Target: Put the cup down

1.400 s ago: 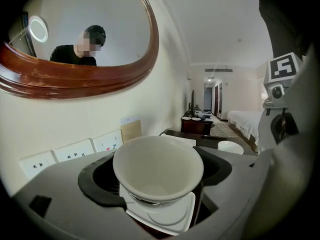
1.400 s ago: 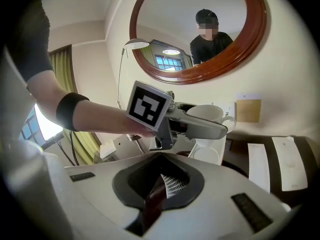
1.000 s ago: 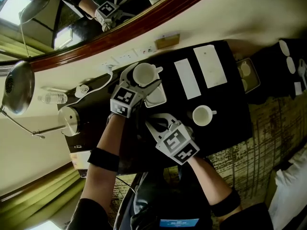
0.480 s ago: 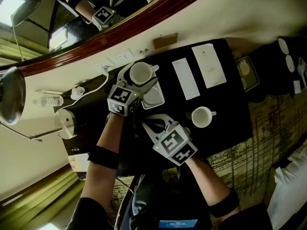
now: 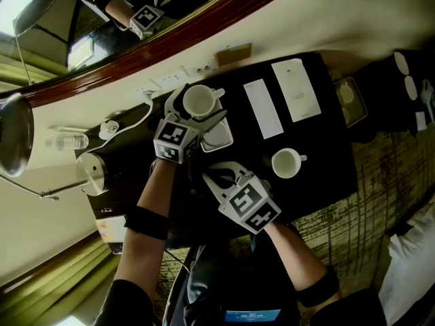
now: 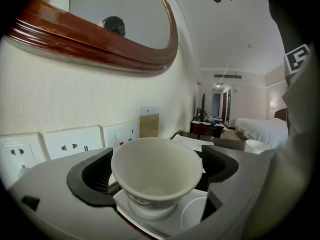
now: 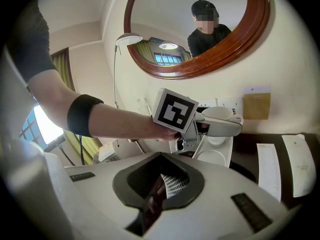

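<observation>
Cup (image 6: pixel 156 171) upright on white tray (image 6: pixel 165 225), btwn jaws of L gripper (image 5: pixel 199 106): just opening, now apart, pads off it. R gripper (image 7: pixel 160 186) jaws together, empty, above dark table (image 5: pixel 323 156).

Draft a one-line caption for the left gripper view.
Left gripper, jaws just opened, straddles the white cup standing on its tray below wall sockets.

Dark desk (image 5: pixel 321 141); white tray (image 5: pixel 221 138), spare cup (image 5: pixel 287 163), paper cards (image 5: pixel 263 109) atop.

Dim w/ glare top-left, fisheye warp, vignetted edges
</observation>
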`<action>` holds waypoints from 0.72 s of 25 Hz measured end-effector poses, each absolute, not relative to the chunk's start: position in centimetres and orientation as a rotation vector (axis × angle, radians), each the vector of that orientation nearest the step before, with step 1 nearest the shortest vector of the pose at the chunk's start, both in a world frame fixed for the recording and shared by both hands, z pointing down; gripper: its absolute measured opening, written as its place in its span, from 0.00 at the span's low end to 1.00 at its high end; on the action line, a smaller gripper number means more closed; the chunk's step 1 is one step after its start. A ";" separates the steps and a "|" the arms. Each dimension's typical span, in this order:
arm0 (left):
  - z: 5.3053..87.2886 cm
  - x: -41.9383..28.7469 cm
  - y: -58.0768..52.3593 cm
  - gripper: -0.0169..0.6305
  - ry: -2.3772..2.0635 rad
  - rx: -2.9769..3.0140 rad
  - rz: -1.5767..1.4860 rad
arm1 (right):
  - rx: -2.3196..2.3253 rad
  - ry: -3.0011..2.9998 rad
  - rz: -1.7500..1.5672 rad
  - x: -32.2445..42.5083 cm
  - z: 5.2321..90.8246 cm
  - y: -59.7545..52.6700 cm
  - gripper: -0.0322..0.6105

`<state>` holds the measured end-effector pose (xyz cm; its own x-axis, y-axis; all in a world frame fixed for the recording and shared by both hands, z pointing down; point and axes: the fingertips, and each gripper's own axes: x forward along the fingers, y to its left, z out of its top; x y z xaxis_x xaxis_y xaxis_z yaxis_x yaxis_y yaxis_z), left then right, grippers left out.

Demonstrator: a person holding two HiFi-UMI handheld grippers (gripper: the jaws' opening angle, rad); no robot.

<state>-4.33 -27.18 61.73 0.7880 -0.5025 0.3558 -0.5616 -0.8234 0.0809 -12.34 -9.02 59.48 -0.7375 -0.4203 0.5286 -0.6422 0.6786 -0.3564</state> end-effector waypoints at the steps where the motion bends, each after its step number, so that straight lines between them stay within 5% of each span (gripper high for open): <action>1: 61.6 -4.4 -27.2 0.89 -0.852 2.792 0.481 | 0.828 -2.486 0.748 -12.3 59.5 -9.0 0.05; 15: 56.4 -7.7 -18.1 0.89 -0.900 2.728 0.658 | 0.851 -2.413 0.761 -10.6 57.9 -4.3 0.05; 18: 54.6 -8.2 -14.9 0.77 -0.890 2.709 0.671 | 0.875 -2.399 0.752 -9.4 56.9 -3.5 0.05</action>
